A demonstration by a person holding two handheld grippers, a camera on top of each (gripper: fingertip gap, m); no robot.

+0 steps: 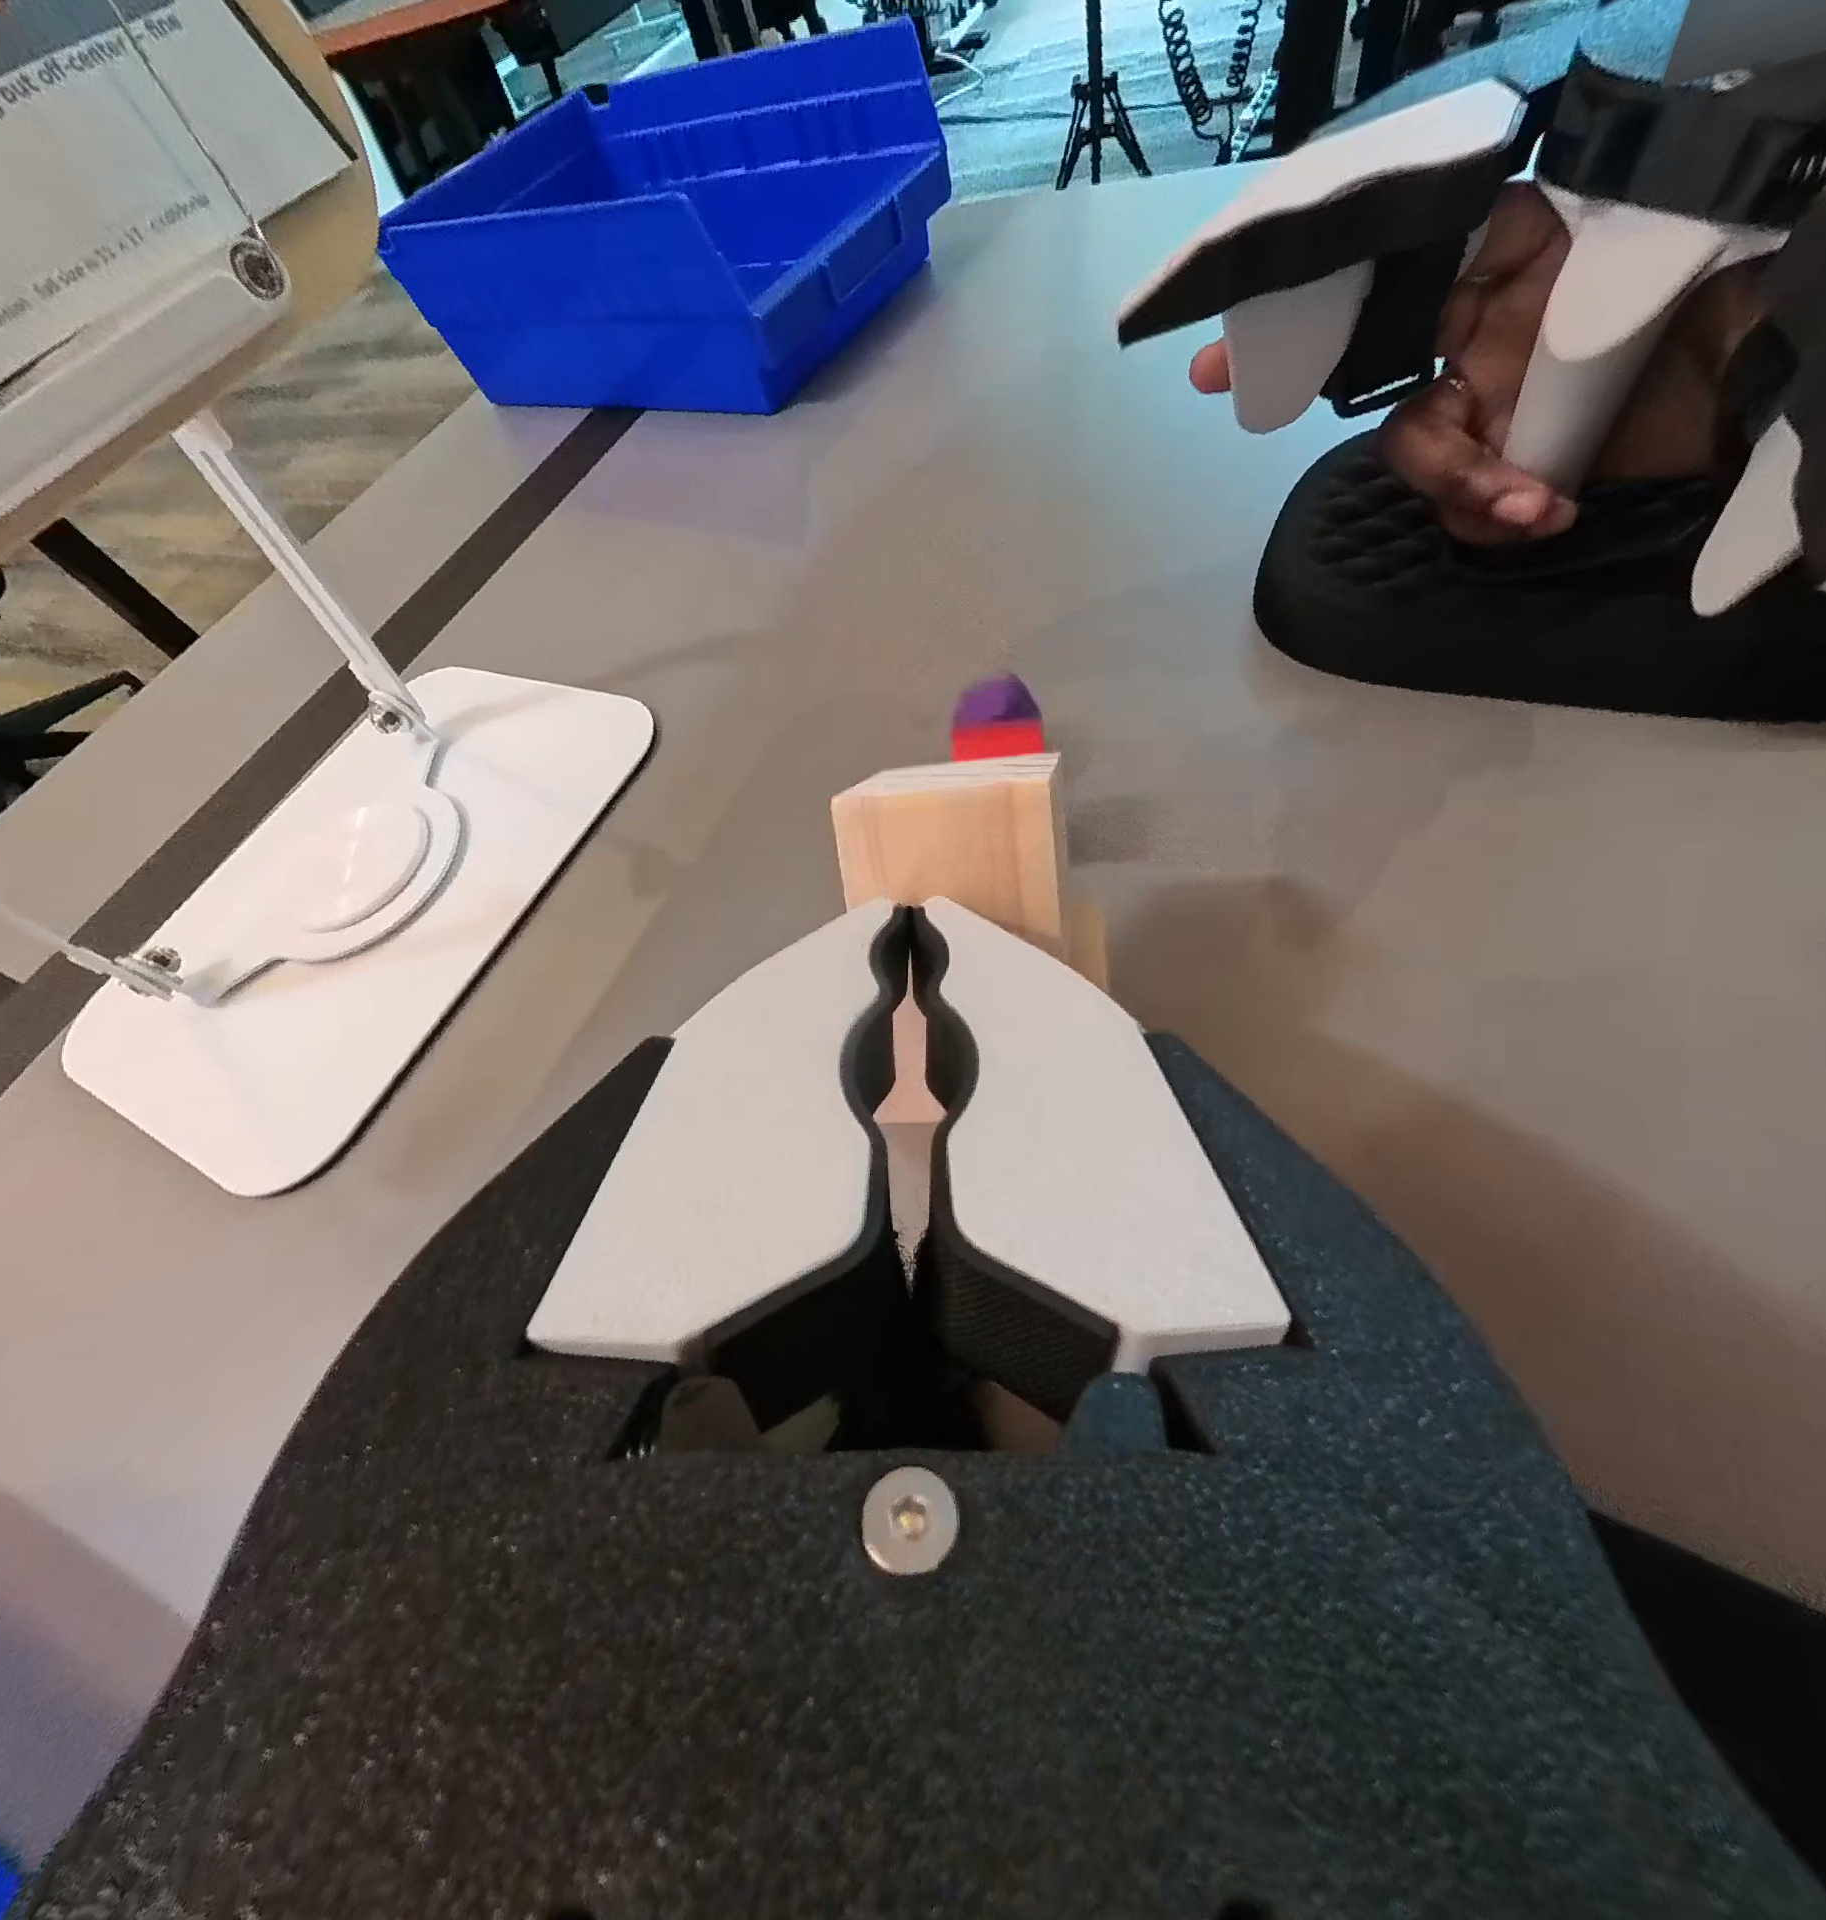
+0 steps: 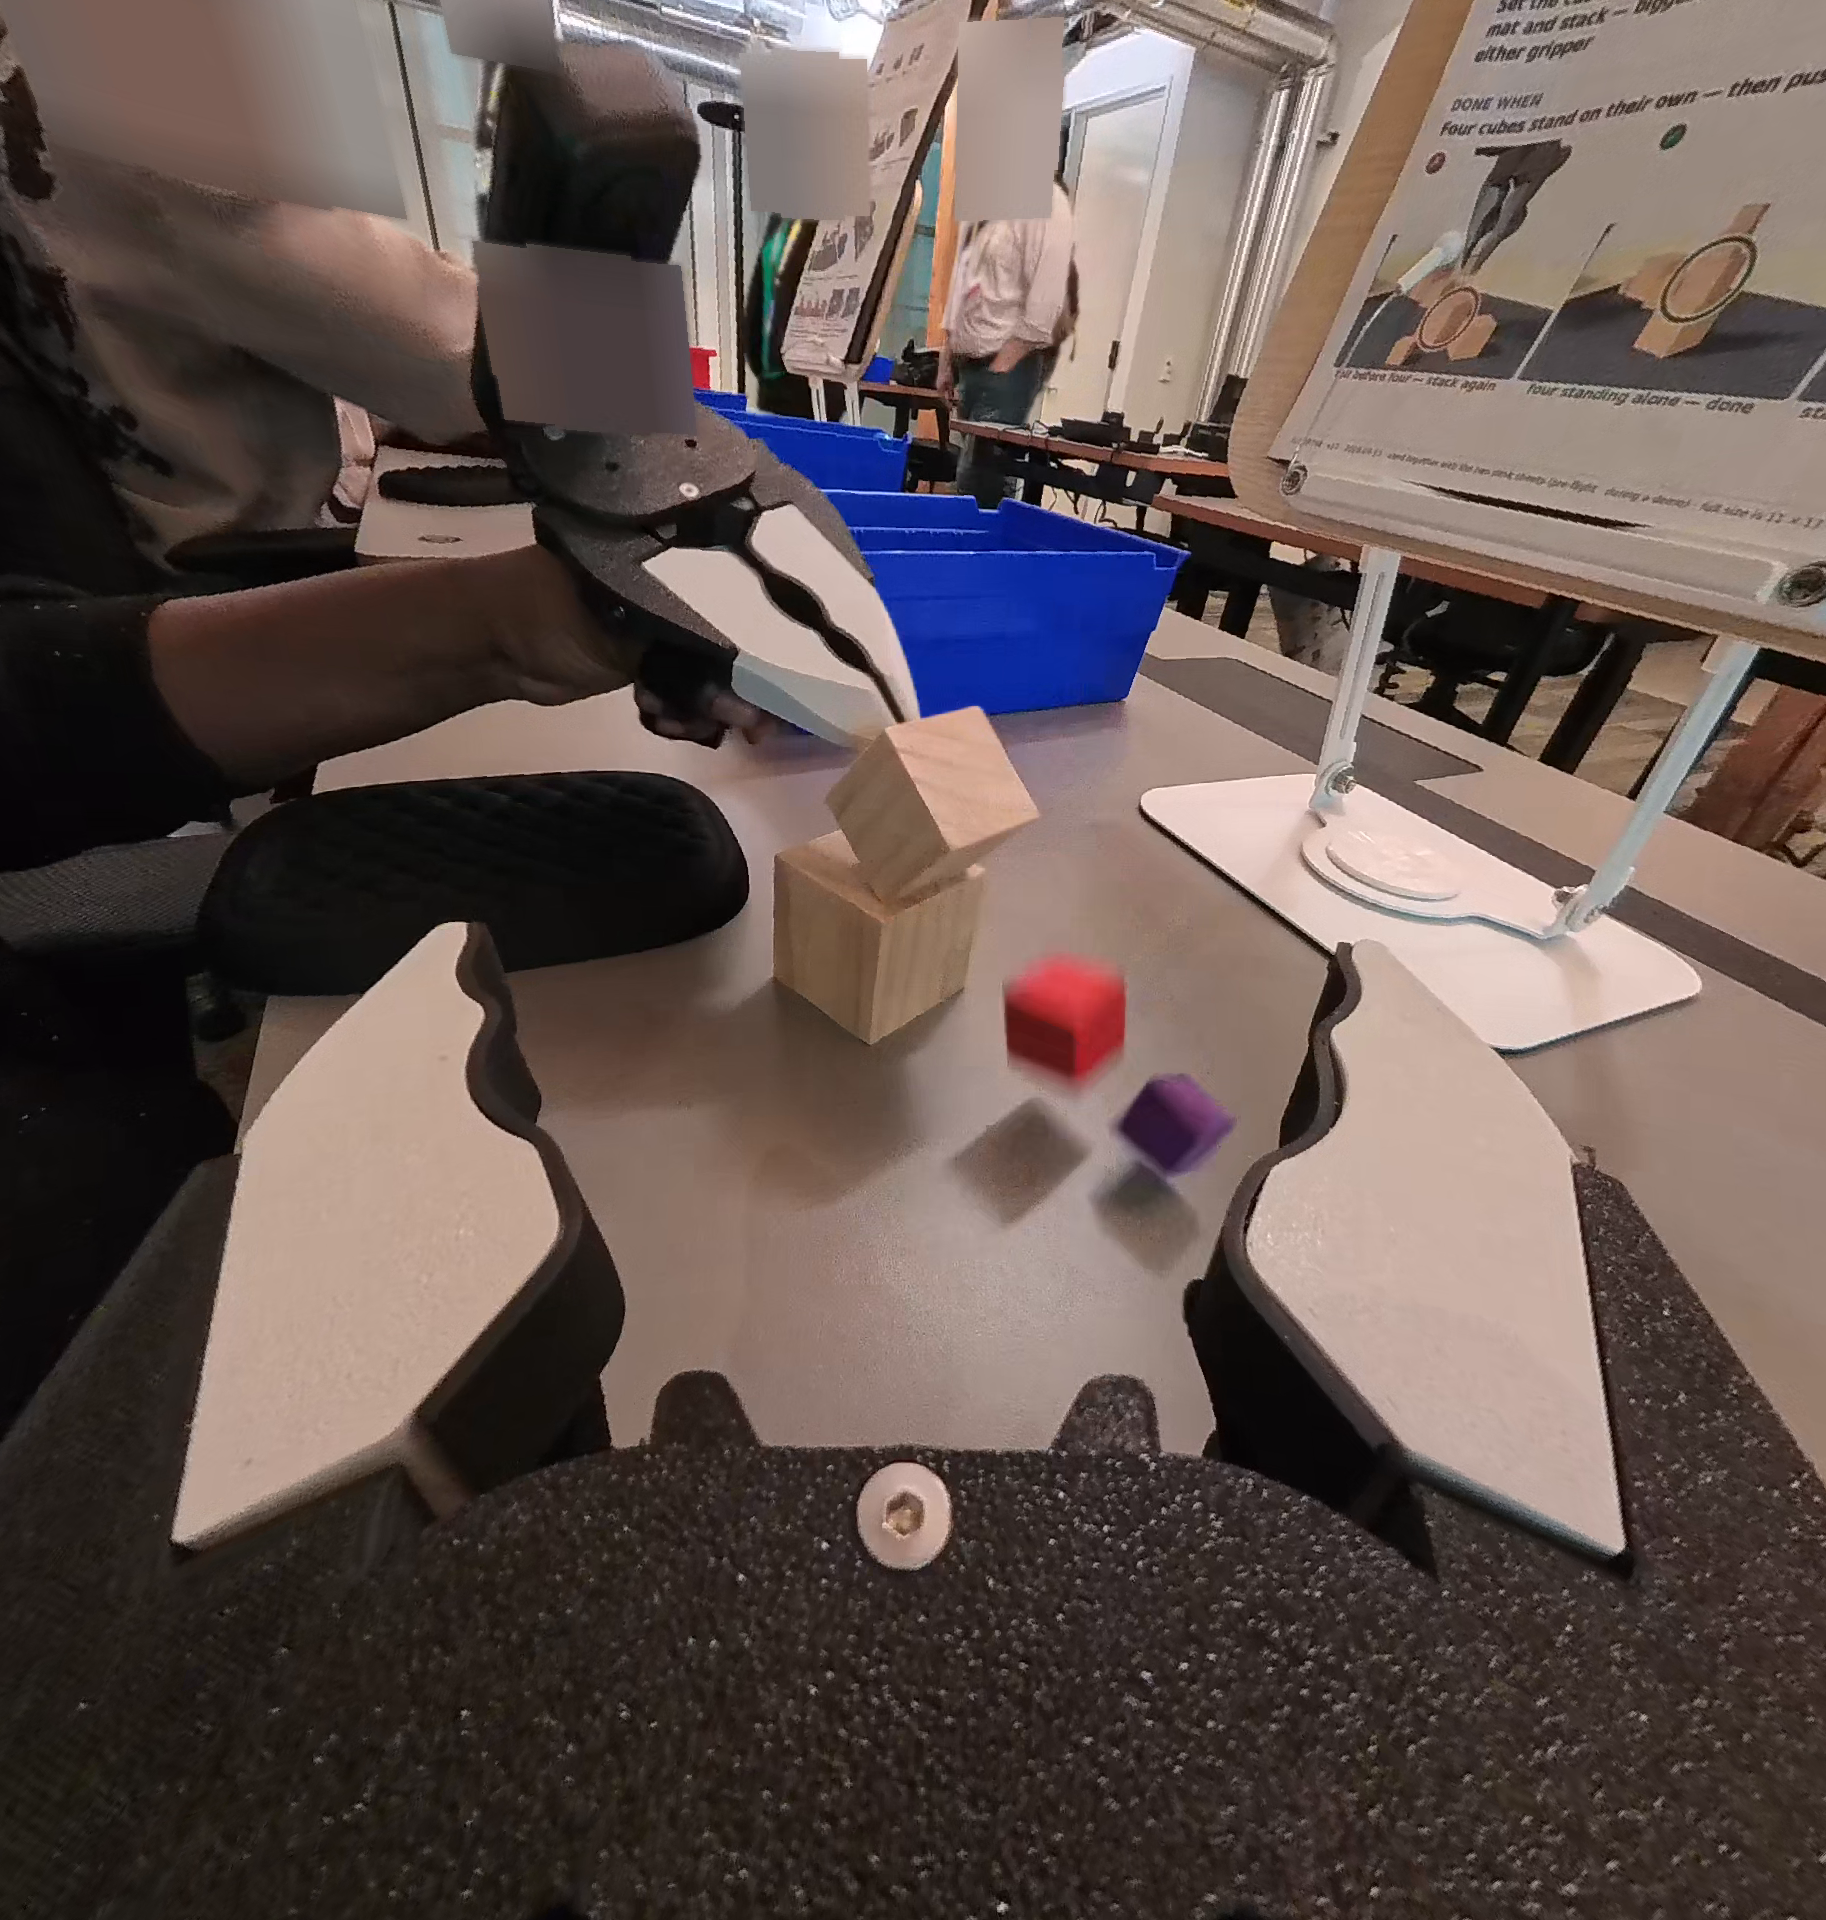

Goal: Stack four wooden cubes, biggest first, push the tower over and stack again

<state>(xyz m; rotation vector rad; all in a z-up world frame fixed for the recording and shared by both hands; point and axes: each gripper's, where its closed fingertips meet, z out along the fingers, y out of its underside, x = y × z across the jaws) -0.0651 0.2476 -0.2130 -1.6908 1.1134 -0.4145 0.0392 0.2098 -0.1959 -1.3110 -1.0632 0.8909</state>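
Observation:
My left gripper (image 1: 911,914) is shut with nothing between its fingers. Its tips press against a tilted wooden cube (image 1: 950,842). In the right wrist view this gripper (image 2: 893,712) touches the top back edge of that cube (image 2: 935,800), which tips over on one edge on a larger wooden cube (image 2: 873,951) standing on the grey table (image 2: 784,1247). A red cube (image 2: 1065,1013) and a smaller purple cube (image 2: 1174,1122) are blurred and off the table, with their shadows below them. My right gripper (image 2: 907,945) is open and empty, just short of the cubes.
A blue bin (image 2: 992,613) stands at the table's far side. A white stand base (image 2: 1408,883) carrying a sign board (image 2: 1615,260) is at the right. A black padded rest (image 2: 473,862) lies to the left. People stand in the background. Across from one pair of fingers to the other is roughly 15 cm.

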